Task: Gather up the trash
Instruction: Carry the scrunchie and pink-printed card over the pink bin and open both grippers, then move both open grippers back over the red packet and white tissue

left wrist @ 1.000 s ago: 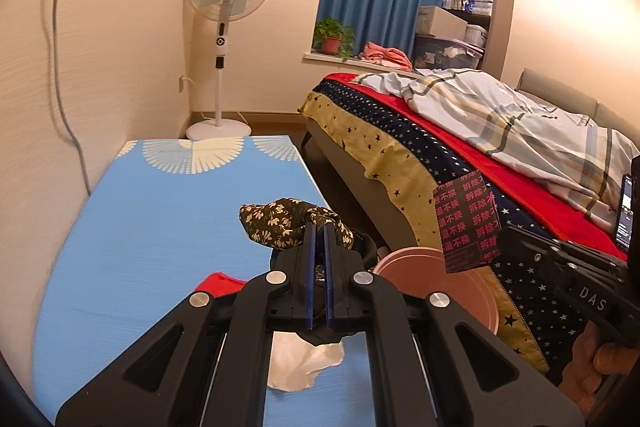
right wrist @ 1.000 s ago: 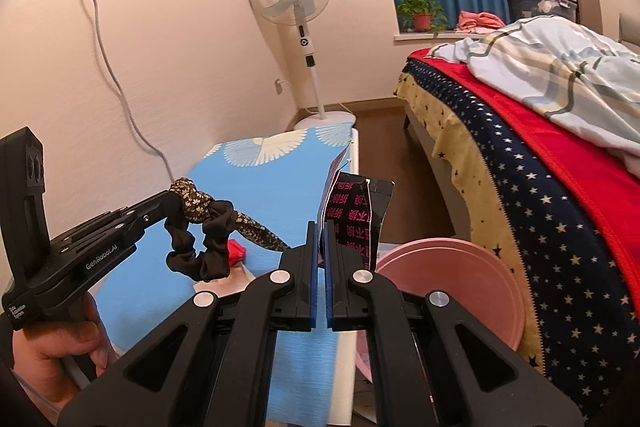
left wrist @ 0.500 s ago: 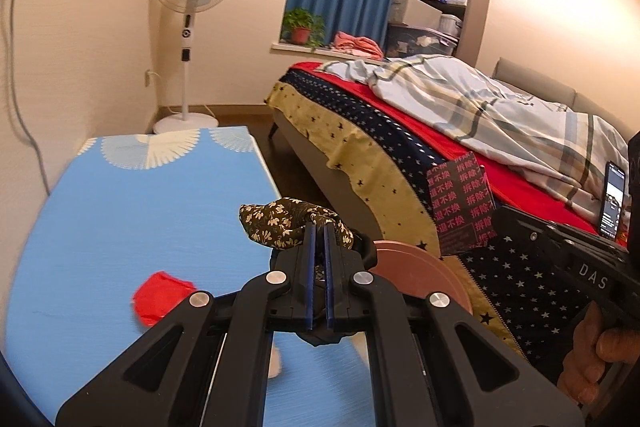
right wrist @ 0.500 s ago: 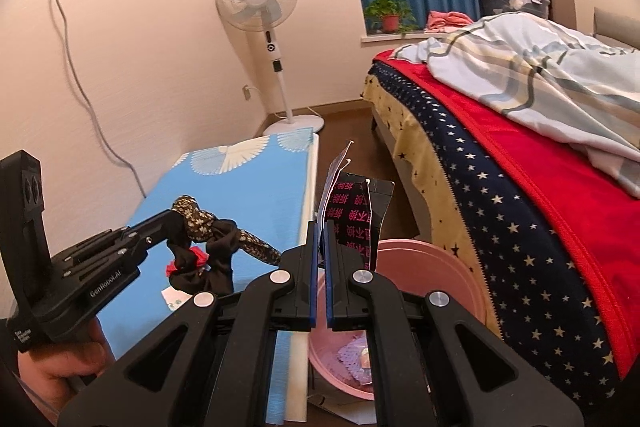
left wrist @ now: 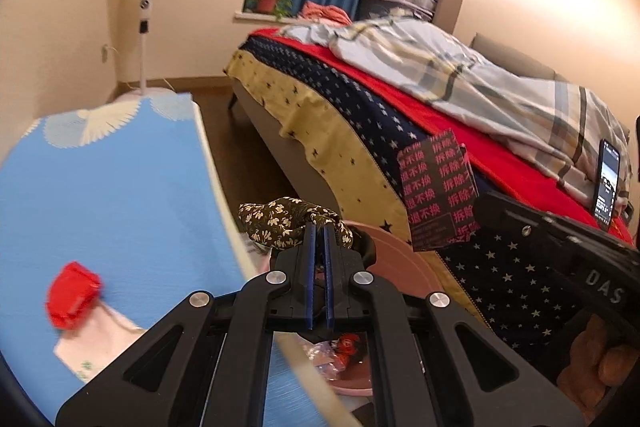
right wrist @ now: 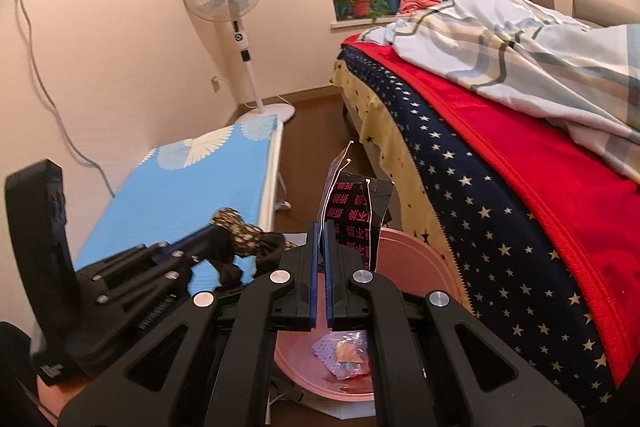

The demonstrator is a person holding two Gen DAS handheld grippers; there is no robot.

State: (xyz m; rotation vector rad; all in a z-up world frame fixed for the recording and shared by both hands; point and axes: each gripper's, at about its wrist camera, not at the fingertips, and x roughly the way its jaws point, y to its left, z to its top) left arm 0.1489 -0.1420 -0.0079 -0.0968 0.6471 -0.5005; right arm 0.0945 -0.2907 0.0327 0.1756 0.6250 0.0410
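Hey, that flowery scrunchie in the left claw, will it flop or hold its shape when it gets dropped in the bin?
Probably flops: the scrunchie is gathered cloth, bunched and drooping either side of the left claw in the right wrist view. It looks light, so it should fall softly into the pink bin without bouncing. It may snag on the claw's pads rather than slide free.
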